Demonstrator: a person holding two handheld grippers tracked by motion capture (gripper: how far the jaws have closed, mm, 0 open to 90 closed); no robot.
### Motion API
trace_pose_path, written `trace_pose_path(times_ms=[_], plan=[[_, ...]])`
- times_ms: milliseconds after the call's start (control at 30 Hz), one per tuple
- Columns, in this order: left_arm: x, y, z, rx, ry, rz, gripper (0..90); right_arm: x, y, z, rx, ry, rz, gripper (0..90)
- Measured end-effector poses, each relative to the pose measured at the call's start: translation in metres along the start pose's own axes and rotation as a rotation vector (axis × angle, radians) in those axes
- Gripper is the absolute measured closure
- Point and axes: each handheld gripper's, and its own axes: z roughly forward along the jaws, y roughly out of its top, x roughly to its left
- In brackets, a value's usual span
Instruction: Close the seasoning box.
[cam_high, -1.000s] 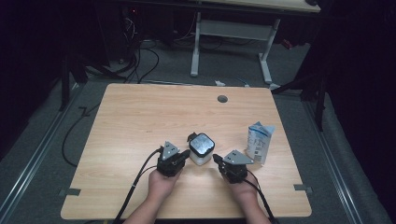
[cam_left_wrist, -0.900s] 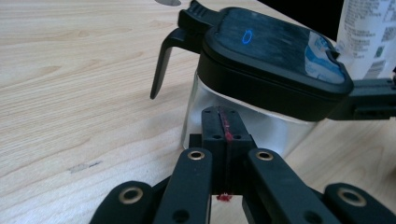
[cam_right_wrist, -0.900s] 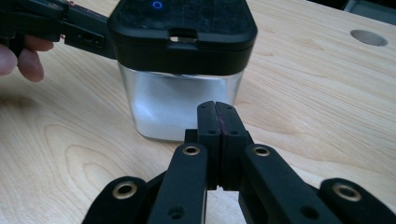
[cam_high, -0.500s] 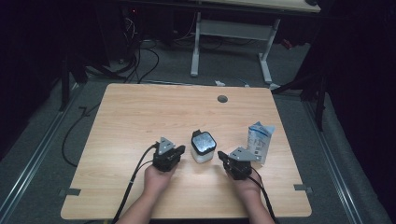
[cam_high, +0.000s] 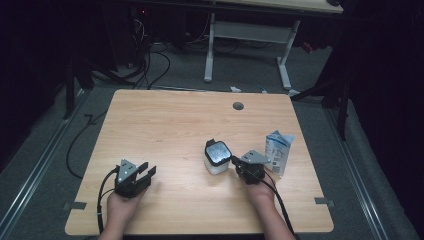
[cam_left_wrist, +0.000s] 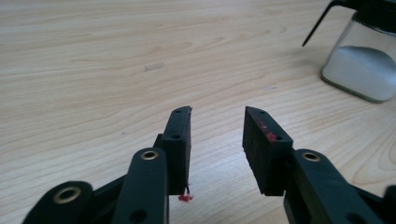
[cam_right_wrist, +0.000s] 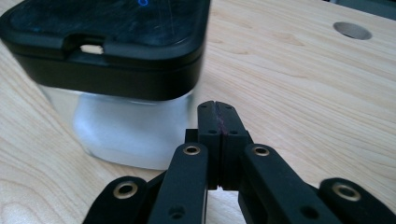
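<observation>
A clear square container (cam_high: 217, 157) with a black lid and white powder inside stands upright near the table's middle. My right gripper (cam_high: 234, 160) is shut and holds nothing, its tips just beside the container's right side. In the right gripper view the closed jaws (cam_right_wrist: 218, 106) sit next to the container (cam_right_wrist: 126, 70). My left gripper (cam_high: 148, 171) rests at the front left, well away from the container. Its jaws (cam_left_wrist: 217, 112) have just been opening and have nothing between them. The container (cam_left_wrist: 359, 70) shows at the far right of the left gripper view.
A blue and white carton (cam_high: 278, 151) stands upright right of the right gripper. A round cable hole (cam_high: 238, 106) lies at the back of the wooden table (cam_high: 165, 130). Cables trail from both grippers toward the front edge.
My left gripper has drawn away from the container to the front left, and its jaws have opened. The right gripper has edged closer to the container and stayed shut.
</observation>
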Motion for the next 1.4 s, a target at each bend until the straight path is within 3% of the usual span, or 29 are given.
trace_pose_path(times_ms=[267,633,1400], plan=[[0.004,-0.003,0.005,0.019,0.015,-0.003,58.5,0.008,0.000,-0.002,0.013,0.006,-0.023,90.0],[0.000,-0.003,0.006,0.025,-0.013,0.009,56.5,0.019,-0.001,-0.009,0.006,0.030,-0.045,89.9],[-0.002,-0.003,0.007,0.026,-0.022,0.023,56.4,0.034,-0.003,-0.014,0.002,0.055,-0.073,87.2]])
